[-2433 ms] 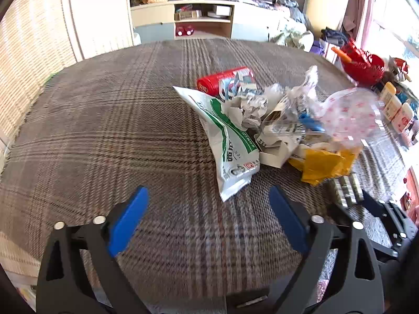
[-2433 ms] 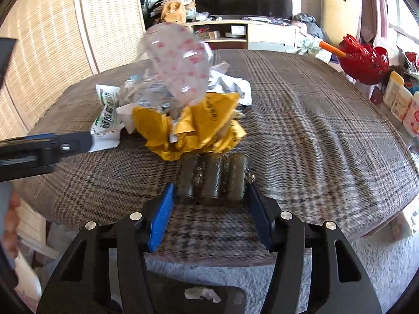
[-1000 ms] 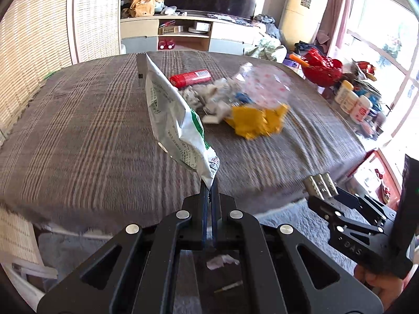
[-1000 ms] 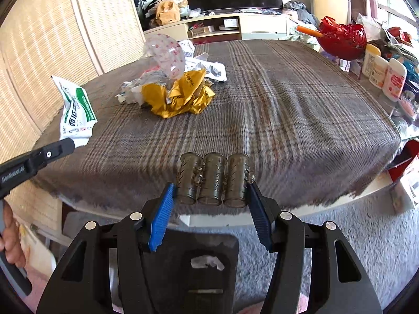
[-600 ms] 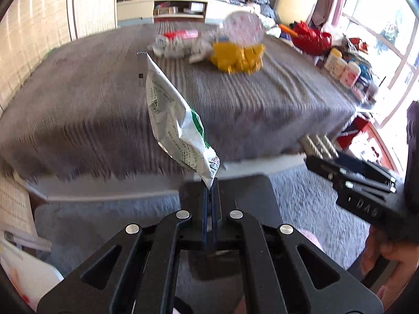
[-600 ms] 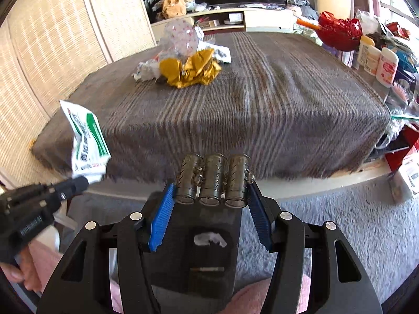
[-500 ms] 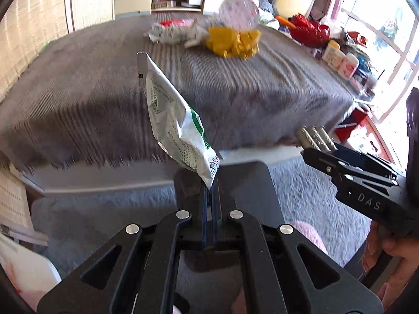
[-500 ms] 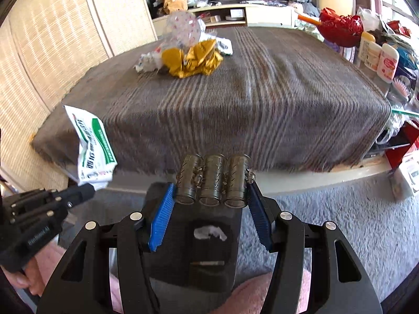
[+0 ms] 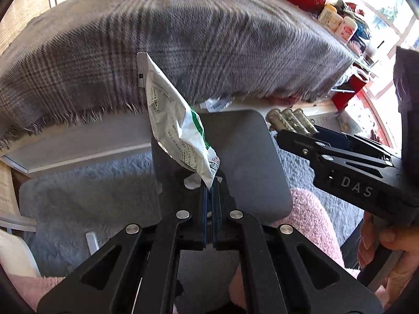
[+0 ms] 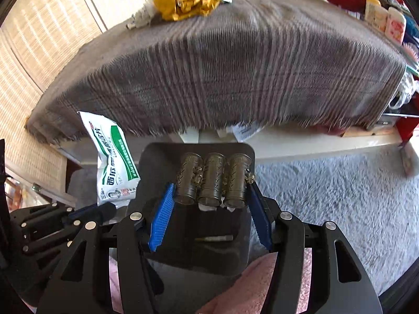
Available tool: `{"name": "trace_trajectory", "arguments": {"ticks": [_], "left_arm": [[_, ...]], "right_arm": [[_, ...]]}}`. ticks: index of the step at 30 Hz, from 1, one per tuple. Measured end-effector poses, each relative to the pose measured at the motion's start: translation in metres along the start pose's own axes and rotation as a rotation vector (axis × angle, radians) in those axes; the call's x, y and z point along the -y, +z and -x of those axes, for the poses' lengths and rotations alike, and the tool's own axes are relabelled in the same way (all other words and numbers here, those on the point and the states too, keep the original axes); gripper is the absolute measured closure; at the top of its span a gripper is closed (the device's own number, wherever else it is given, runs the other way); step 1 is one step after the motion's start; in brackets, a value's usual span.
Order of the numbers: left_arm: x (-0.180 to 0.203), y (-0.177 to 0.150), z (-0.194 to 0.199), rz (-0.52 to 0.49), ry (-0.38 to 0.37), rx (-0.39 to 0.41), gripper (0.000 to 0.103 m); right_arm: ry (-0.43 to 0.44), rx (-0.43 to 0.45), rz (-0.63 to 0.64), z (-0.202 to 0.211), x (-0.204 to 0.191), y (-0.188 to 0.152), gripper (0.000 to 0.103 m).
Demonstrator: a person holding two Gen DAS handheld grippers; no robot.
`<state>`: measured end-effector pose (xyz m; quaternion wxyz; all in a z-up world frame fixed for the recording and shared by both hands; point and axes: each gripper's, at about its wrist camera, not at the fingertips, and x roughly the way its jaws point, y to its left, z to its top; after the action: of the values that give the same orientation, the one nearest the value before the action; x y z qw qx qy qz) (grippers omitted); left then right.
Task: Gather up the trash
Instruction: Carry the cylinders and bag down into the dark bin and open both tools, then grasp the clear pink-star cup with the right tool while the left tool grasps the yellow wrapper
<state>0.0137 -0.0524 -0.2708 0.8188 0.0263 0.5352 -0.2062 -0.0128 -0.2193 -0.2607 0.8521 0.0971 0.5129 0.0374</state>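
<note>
Left claw (image 9: pixel 209 191) pinching wrapper (image 9: pixel 172 125) corner, wrapper upright, right claw (image 10: pixel 211 204) clamping three side-by-side tubes (image 10: pixel 212 180).

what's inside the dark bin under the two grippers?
In the dark bin, a crumpled white scrap and a thin stick-like item lie on the bottom. The three-tube pack and right gripper cover the rest.

White capitals "DAS" stand on the black body of the right gripper (image 9: pixel 293 128) at the frame's right, while the white-and-green packet (image 10: pixel 112 164) bears Chinese characters and "16K".
</note>
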Motion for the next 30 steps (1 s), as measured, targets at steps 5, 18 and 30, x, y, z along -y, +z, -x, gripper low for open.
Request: {"name": "trace_trajectory", "arguments": {"ticks": [5,18,30], "left_arm": [[-0.004,-0.003,-0.01,0.012,-0.018,-0.033,0.102],[-0.012,0.004,-0.009,0.017,-0.009,-0.045,0.062],[-0.016,0.025,0.02,0.003,0.053,0.025,0.019]], "right_arm": [[0.012,-0.023,-0.011,-0.008,-0.001,0.003,0.046],[-0.001,-0.013,-0.027,-0.007,0.0,0.021,0.031],[-0.095,0.058,-0.023,0.018,0.01,0.037,0.003]]}}
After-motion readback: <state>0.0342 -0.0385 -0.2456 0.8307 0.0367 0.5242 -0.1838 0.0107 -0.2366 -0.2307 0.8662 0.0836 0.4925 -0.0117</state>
